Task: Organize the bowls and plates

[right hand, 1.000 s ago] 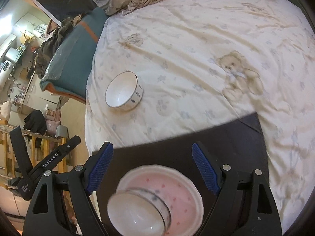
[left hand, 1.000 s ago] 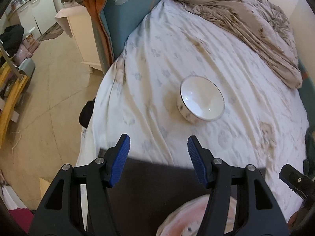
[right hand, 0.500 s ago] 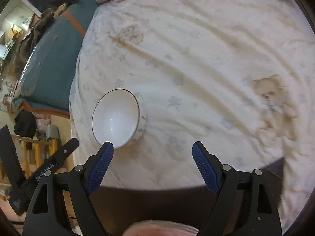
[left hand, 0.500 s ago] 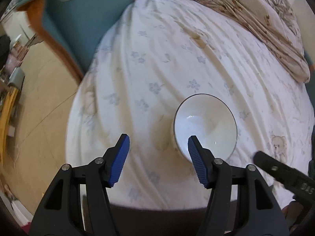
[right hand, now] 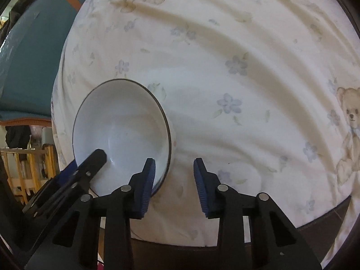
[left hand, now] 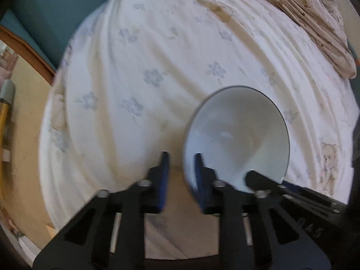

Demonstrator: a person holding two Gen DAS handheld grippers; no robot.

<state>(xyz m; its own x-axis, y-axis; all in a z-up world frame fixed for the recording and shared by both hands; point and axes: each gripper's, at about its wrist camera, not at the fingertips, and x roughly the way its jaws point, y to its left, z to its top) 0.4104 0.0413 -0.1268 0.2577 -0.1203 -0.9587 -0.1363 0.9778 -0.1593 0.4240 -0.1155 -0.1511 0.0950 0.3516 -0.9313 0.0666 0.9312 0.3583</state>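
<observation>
Both grippers are now standing close over the white bowl [right hand: 121, 132], which appeared smaller and farther off a second ago; we are seeing it sitting on the flower-and-bear bedsheet [right hand: 236, 67]. We are watching the left gripper [left hand: 181, 157] closing its blue pads [left hand: 164, 168] onto the bowl's near wall, one inside, one outside; the right gripper [right hand: 174, 164] is also narrowing, its jaws straddling the opposite rim but not yet pressing it; a beige blanket [left hand: 315, 18] is lying beyond.
</observation>
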